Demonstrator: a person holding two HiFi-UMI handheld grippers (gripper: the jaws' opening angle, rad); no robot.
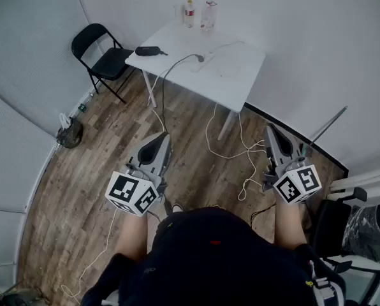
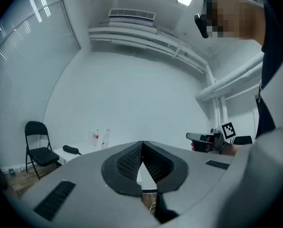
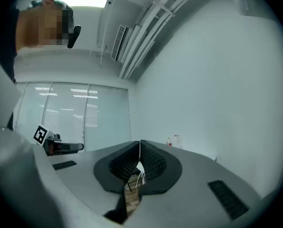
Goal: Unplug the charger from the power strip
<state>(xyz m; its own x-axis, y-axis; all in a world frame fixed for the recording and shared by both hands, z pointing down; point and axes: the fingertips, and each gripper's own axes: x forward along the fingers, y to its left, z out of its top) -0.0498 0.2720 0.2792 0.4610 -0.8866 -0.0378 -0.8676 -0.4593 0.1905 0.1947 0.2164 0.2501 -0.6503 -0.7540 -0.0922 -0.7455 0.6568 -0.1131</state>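
A white table (image 1: 238, 75) stands across the room ahead of me. On it lies a white power strip (image 1: 208, 57) with a dark charger plug (image 1: 199, 58) at its end, and a black cable (image 1: 171, 69) drops from the plug to the floor. Both grippers are held level at waist height, far short of the table. The left gripper (image 1: 159, 139) (image 2: 142, 147) is shut with nothing between its jaws. The right gripper (image 1: 271, 131) (image 3: 140, 147) is also shut and empty. The strip itself is too small to make out in either gripper view.
Two bottles (image 1: 198, 14) and a black pouch (image 1: 148, 51) sit on the table. A black folding chair (image 1: 104, 56) stands to its left. White cable (image 1: 241, 152) loops over the wooden floor. A small bin (image 1: 69, 133) is by the left wall, and a chair with a bag (image 1: 362, 228) at right.
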